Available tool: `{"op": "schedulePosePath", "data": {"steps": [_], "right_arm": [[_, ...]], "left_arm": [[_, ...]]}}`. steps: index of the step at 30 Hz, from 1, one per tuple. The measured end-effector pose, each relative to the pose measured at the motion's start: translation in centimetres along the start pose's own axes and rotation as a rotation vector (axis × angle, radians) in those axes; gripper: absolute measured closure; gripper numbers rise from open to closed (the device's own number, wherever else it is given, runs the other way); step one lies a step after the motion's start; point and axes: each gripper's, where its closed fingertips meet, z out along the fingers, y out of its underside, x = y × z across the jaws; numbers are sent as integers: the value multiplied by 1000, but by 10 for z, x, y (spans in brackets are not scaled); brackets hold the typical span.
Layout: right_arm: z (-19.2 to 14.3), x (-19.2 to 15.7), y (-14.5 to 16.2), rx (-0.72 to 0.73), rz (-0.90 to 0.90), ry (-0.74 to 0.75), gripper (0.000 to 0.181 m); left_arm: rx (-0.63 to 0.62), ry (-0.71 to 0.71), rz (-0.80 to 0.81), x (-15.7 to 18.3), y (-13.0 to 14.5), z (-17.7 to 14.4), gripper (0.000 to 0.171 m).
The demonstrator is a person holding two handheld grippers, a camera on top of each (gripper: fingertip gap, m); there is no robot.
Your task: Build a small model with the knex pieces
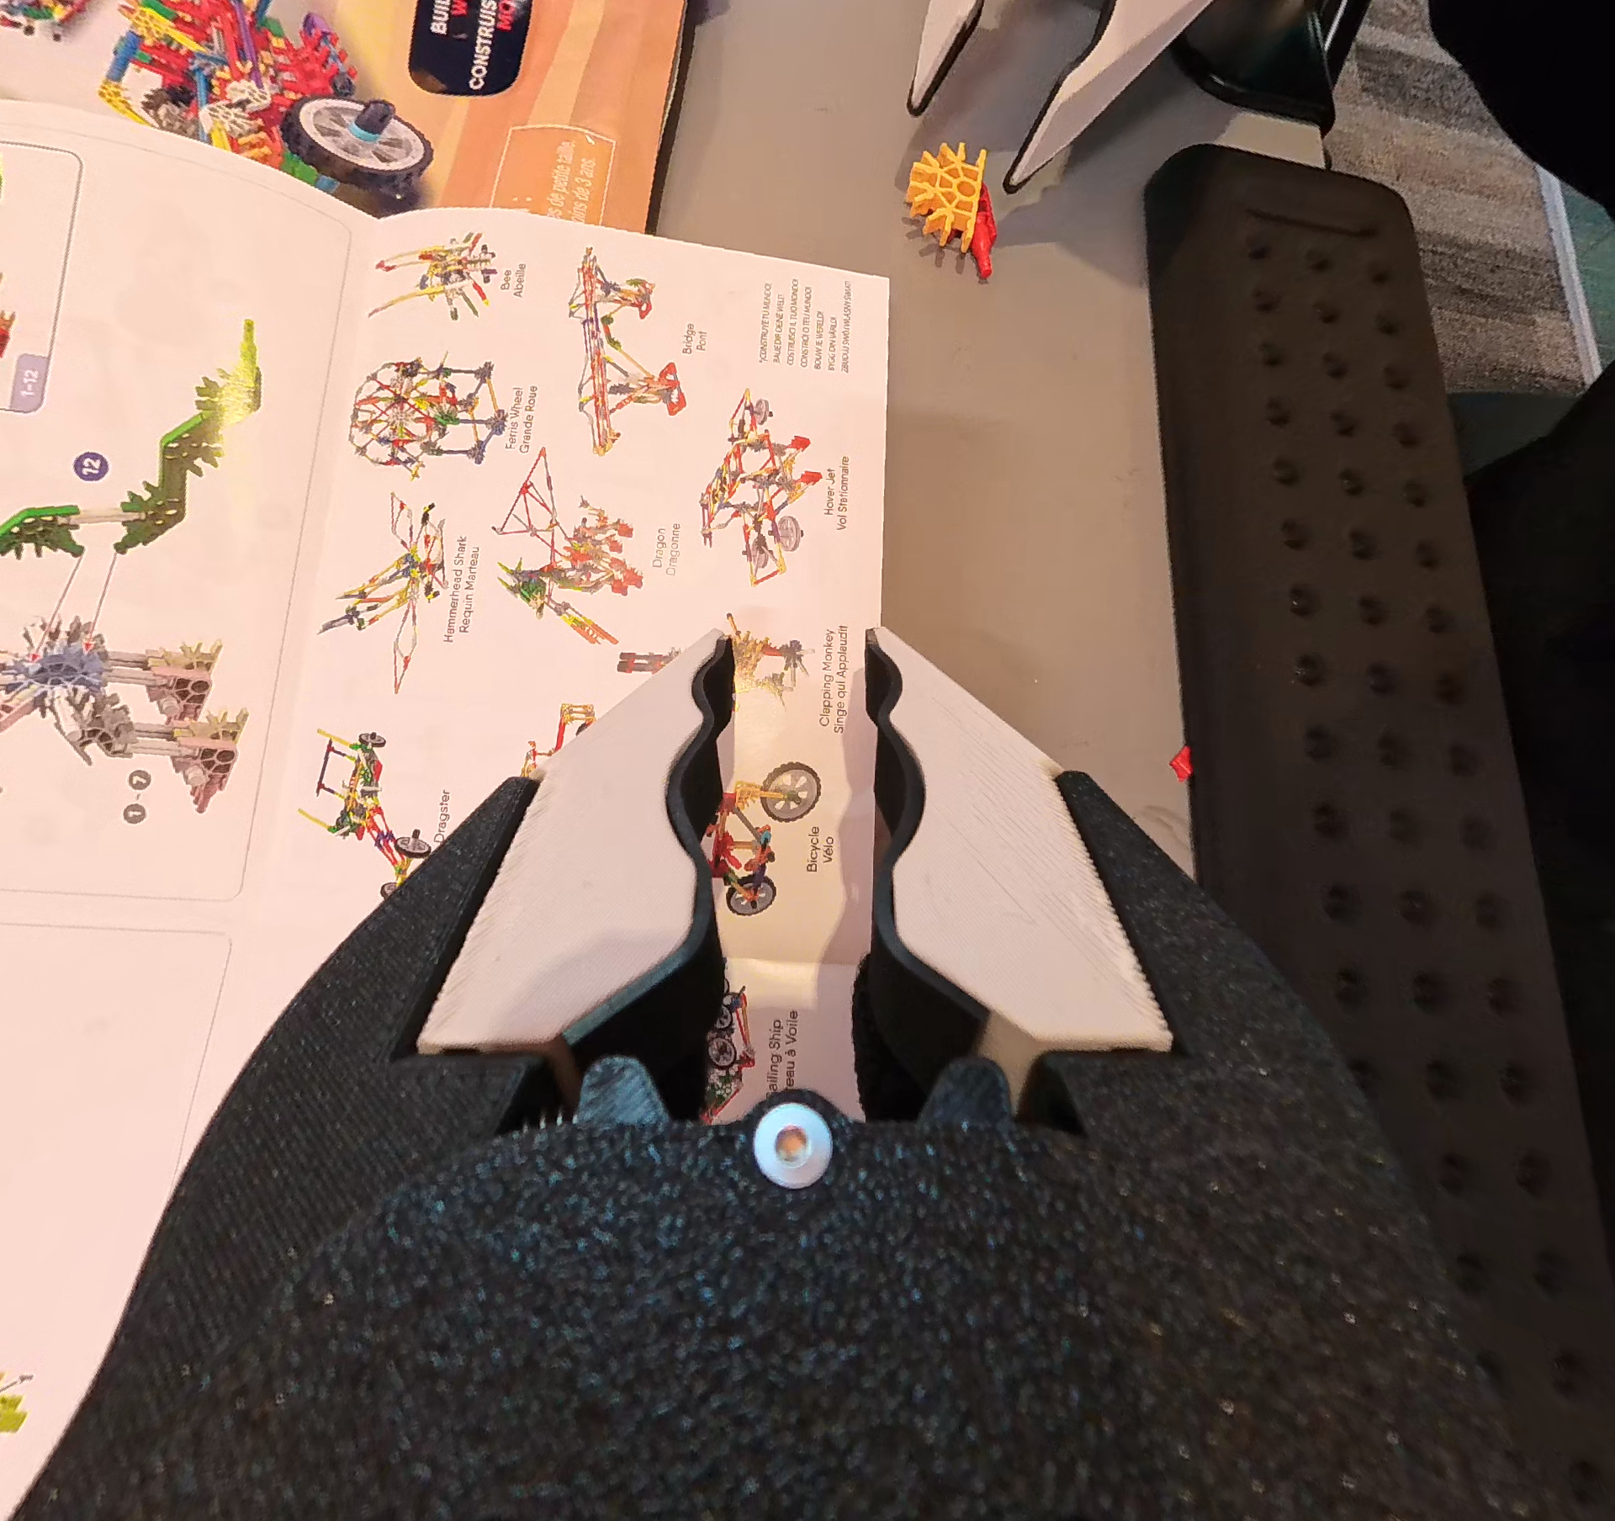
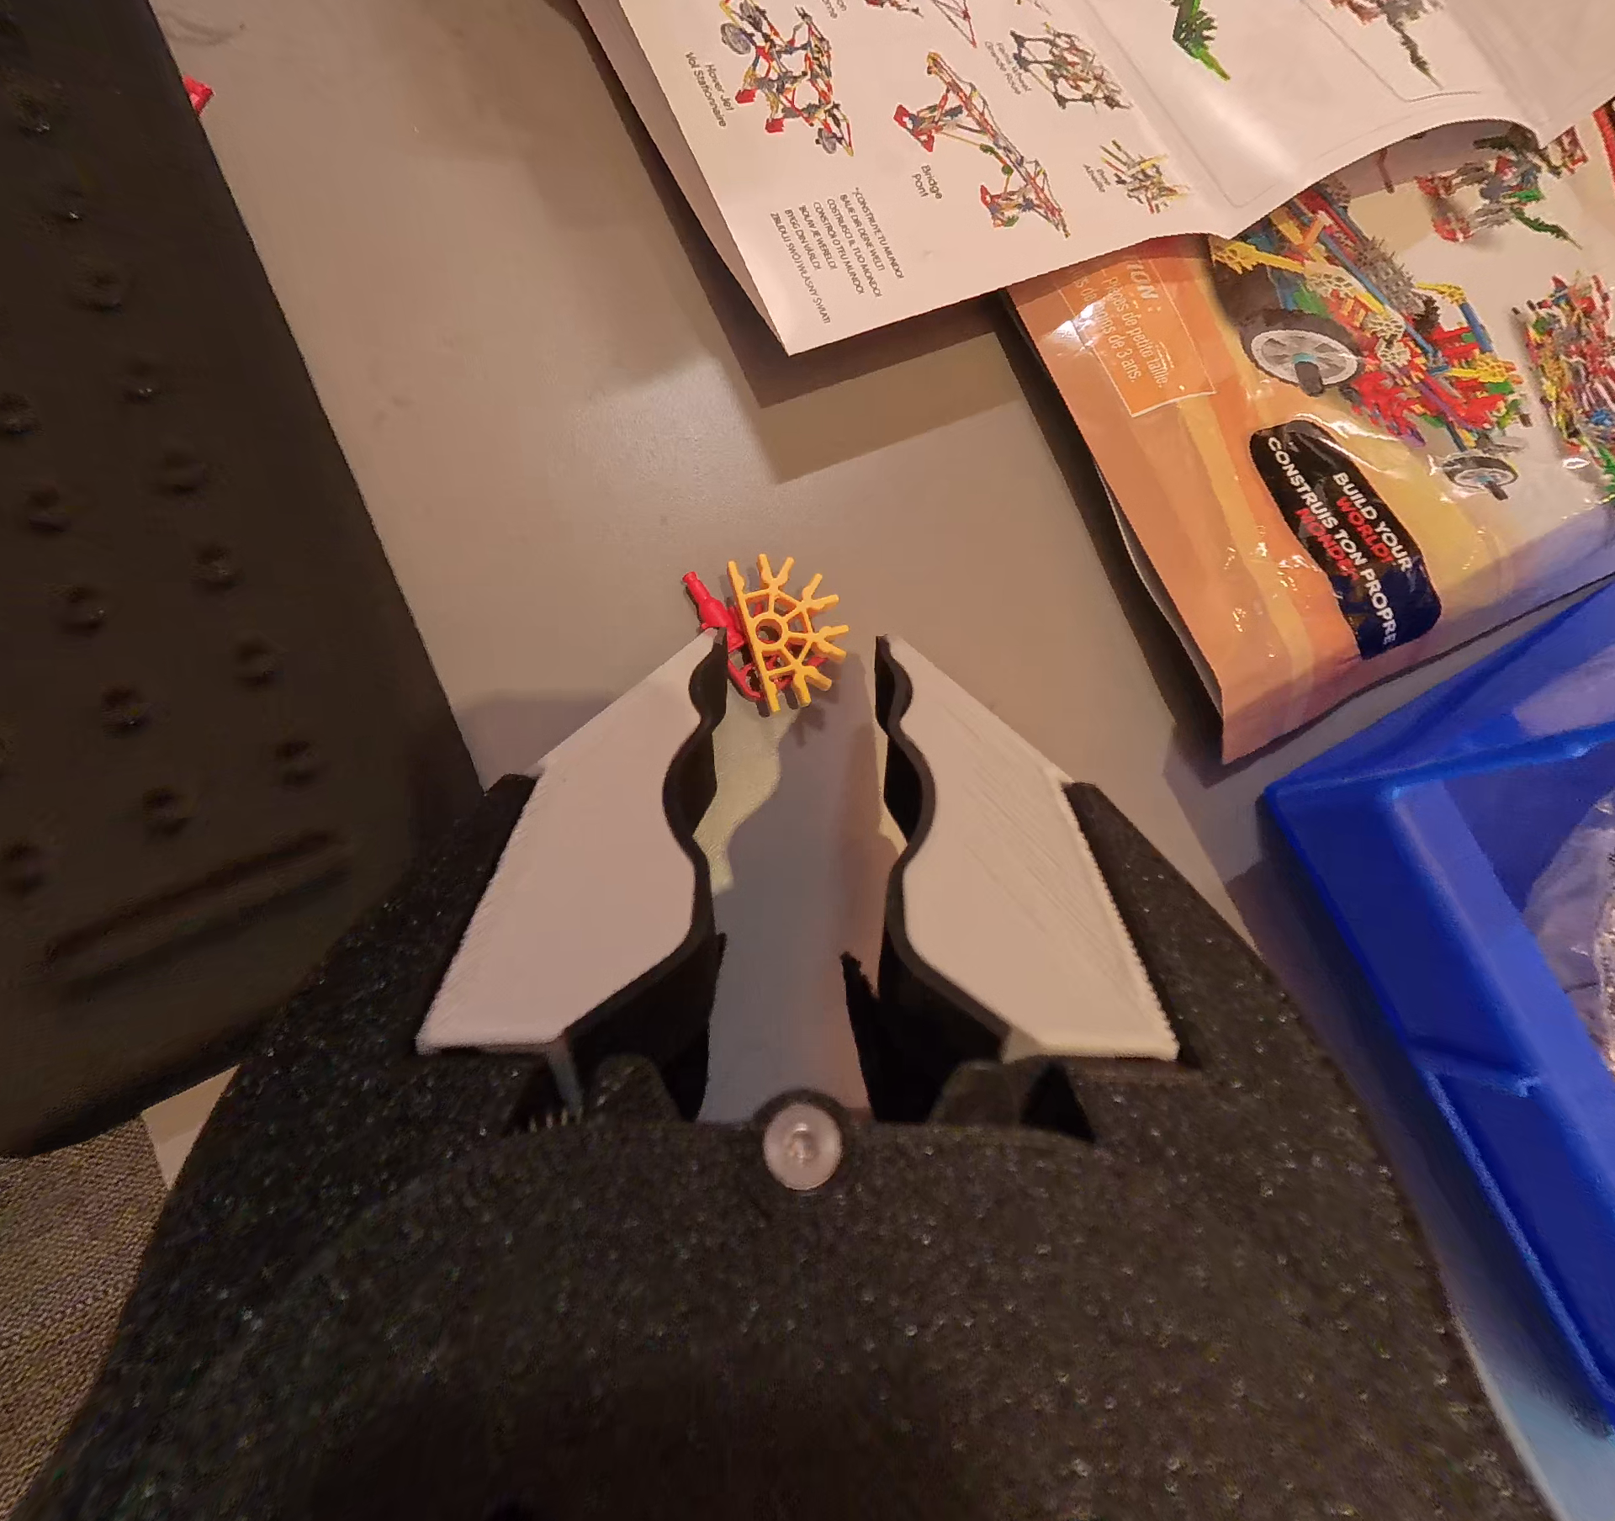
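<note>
A small yellow toy connector (image 2: 782, 636) with a red piece (image 2: 710, 614) clipped to it lies on the grey table. My right gripper (image 2: 791, 649) is open and empty, its fingertips on either side of the connector's near edge, the left tip beside the red piece. In the left wrist view the connector (image 1: 948, 190) sits by the right gripper's tips (image 1: 961, 142). My left gripper (image 1: 797, 640) is open and empty, hovering over the right edge of an open instruction booklet (image 1: 524, 474).
A black perforated pad (image 1: 1363, 692) runs along the table's edge, also in the right wrist view (image 2: 157, 474). A toy-kit box (image 1: 559, 81) lies under the booklet (image 2: 961, 81). A blue bin (image 2: 1442, 955) stands by the right gripper. A small red piece (image 1: 1180, 762) sits at the pad's edge. Tip to tip, the grippers are about 20 cm apart.
</note>
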Motion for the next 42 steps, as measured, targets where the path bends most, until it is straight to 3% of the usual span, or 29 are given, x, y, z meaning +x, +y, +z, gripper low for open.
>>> {"op": "schedulePosePath", "data": {"steps": [19, 33, 42], "right_arm": [[5, 0, 0, 7, -5, -31, 154], [7, -3, 4, 5, 13, -77, 146], [8, -5, 4, 19, 7, -102, 159]], "left_arm": [[-8, 4, -4, -2, 3, 2, 144], [-9, 6, -2, -1, 2, 3, 144], [-12, 7, -5, -2, 4, 3, 144]]}}
